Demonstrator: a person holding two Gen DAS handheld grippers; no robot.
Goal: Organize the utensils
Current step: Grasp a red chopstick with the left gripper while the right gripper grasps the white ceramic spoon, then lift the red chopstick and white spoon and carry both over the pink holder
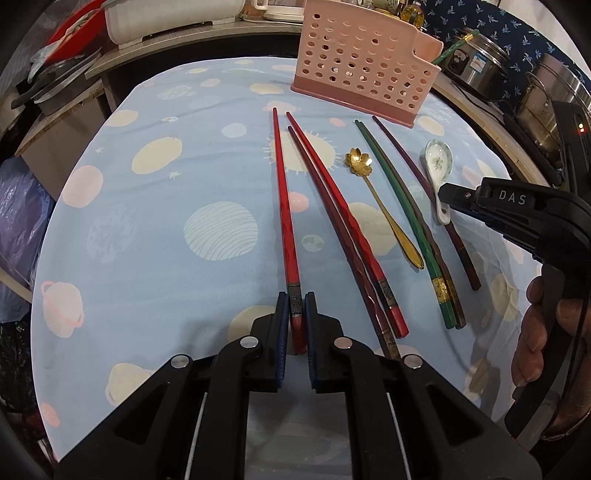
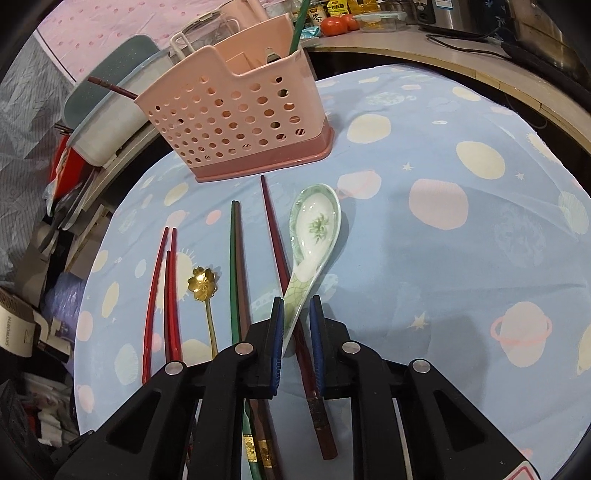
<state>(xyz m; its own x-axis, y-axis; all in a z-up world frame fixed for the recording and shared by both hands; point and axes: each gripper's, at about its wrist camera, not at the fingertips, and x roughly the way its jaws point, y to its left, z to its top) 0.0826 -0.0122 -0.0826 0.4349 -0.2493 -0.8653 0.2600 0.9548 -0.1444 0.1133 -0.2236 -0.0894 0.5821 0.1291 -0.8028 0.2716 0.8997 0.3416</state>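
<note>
A pink perforated utensil holder (image 1: 364, 70) stands at the far side of the blue tablecloth (image 1: 155, 236); it also shows in the right wrist view (image 2: 240, 118) with a green stick in it. Chopsticks lie in a row before it. My left gripper (image 1: 296, 308) is closed around the butt end of a red chopstick (image 1: 282, 199). Two more red chopsticks (image 1: 332, 221), a gold flower spoon (image 1: 380, 206), a green chopstick (image 1: 399, 210) and a dark purple chopstick (image 1: 417, 177) lie to its right. My right gripper (image 2: 296, 314) straddles the handle of the white ceramic spoon (image 2: 314, 229), jaws slightly apart.
Steel pots (image 1: 480, 62) stand at the right beyond the table edge. A white appliance (image 1: 173, 18) and clutter sit on the counter at the back left. A grey-lidded bin (image 2: 107, 118) stands left of the holder.
</note>
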